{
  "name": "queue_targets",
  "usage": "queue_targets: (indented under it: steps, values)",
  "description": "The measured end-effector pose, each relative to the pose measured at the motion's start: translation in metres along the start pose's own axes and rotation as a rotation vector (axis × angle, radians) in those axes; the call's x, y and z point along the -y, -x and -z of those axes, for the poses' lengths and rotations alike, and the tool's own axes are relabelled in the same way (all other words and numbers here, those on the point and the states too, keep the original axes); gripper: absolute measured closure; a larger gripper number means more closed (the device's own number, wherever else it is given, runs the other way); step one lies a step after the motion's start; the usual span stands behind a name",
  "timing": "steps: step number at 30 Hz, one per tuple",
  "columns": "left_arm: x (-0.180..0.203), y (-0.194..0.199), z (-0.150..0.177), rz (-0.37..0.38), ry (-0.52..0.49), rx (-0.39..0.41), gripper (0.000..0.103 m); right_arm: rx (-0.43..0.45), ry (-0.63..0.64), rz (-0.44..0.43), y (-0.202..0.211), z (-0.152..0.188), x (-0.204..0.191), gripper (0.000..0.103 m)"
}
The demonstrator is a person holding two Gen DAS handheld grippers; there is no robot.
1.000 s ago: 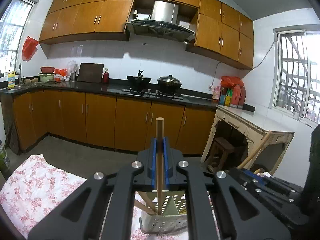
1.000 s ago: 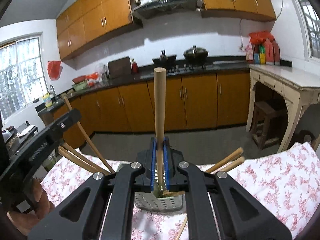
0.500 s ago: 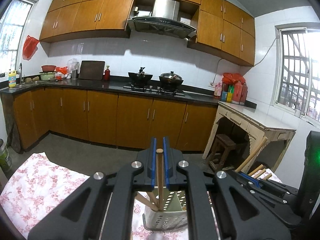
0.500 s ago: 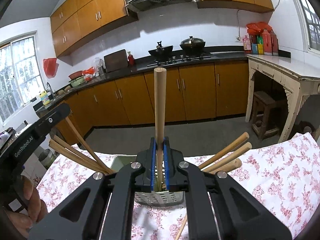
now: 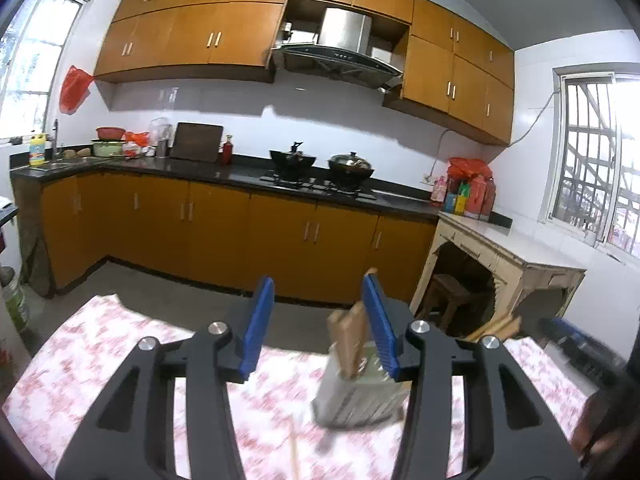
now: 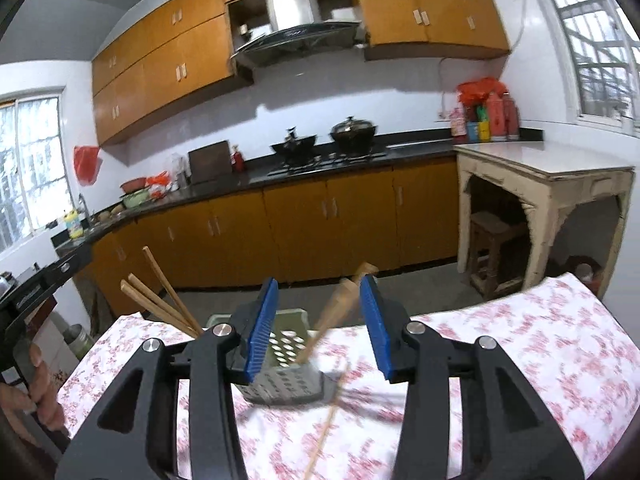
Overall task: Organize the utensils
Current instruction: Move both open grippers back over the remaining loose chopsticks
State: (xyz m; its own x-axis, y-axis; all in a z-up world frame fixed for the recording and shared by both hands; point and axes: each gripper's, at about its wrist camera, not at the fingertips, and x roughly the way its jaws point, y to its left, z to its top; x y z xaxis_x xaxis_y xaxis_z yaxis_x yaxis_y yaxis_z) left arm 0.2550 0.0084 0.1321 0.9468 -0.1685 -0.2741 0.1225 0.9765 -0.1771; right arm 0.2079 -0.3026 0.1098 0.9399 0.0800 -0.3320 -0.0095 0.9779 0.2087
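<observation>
A perforated utensil holder (image 5: 354, 396) (image 6: 286, 364) stands on the floral tablecloth (image 5: 100, 364) (image 6: 520, 340). Several wooden chopsticks (image 5: 348, 340) (image 6: 332, 316) lean inside it; more chopsticks (image 6: 160, 300) stick out on its left. My left gripper (image 5: 320, 324) is open and empty, just above and in front of the holder. My right gripper (image 6: 318, 320) is open and empty, with the holder between its jaws' line of sight. A loose chopstick (image 6: 324, 428) (image 5: 294, 452) lies on the cloth before the holder.
The other gripper shows at the left edge of the right wrist view (image 6: 36, 292) and at the right edge of the left wrist view (image 5: 580, 344). Beyond the table are orange cabinets (image 5: 240, 232), a stove with pots (image 5: 320, 164), and a worn white side table (image 6: 548, 184).
Both grippers opened and let go of their chopsticks, which dropped into the holder. Both grippers have drawn back and the view is blurred by motion.
</observation>
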Motion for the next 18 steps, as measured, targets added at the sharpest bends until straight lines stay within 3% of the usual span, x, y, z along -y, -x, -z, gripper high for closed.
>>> queue_targets:
  steps: [5,9,14,18]
  values:
    - [-0.024,0.011,0.047,-0.068,-0.022,-0.093,0.051,-0.104,-0.05,0.058,-0.005,0.041,0.028,0.058]
    - [-0.043,-0.004,0.102,-0.135,-0.009,-0.245,0.051,-0.251,-0.087,0.071,-0.033,0.093,0.032,0.058]
    - [-0.06,-0.012,0.155,-0.163,0.036,-0.379,0.051,-0.41,-0.045,-0.007,-0.069,0.152,-0.002,0.059]
    - [-0.064,-0.013,0.176,-0.163,0.04,-0.43,0.051,-0.484,0.05,-0.005,-0.092,0.179,-0.033,0.06]
